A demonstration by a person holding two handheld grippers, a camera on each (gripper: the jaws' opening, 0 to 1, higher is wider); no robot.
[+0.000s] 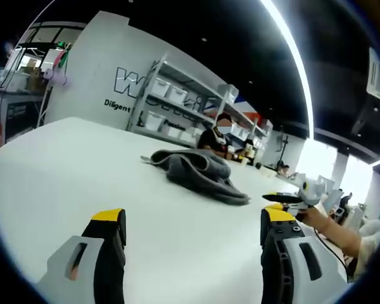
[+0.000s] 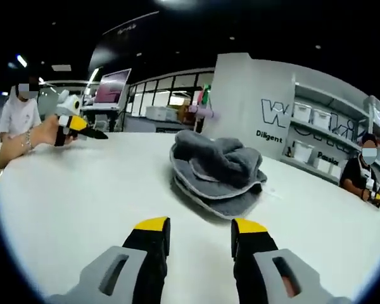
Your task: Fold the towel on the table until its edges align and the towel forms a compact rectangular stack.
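A grey towel (image 1: pixel 196 172) lies crumpled in a loose heap on the white table (image 1: pixel 63 164), a short way ahead of my left gripper (image 1: pixel 193 218). That gripper is open wide, with nothing between its yellow-tipped jaws. In the right gripper view the towel (image 2: pixel 218 171) is a bunched pile with pale edging, just beyond my right gripper (image 2: pixel 201 226), which is open and empty. My right gripper (image 1: pixel 290 198) also enters the left gripper view from the right, held in a hand. My left gripper (image 2: pixel 79 125) appears at the far left of the right gripper view.
A person (image 1: pixel 216 136) sits at the table's far side, behind the towel. Shelves with white bins (image 1: pixel 171 95) stand against a white lettered wall (image 1: pixel 95 76). Another person (image 2: pixel 19 111) stands at the left. Bare table top (image 2: pixel 82 183) surrounds the towel.
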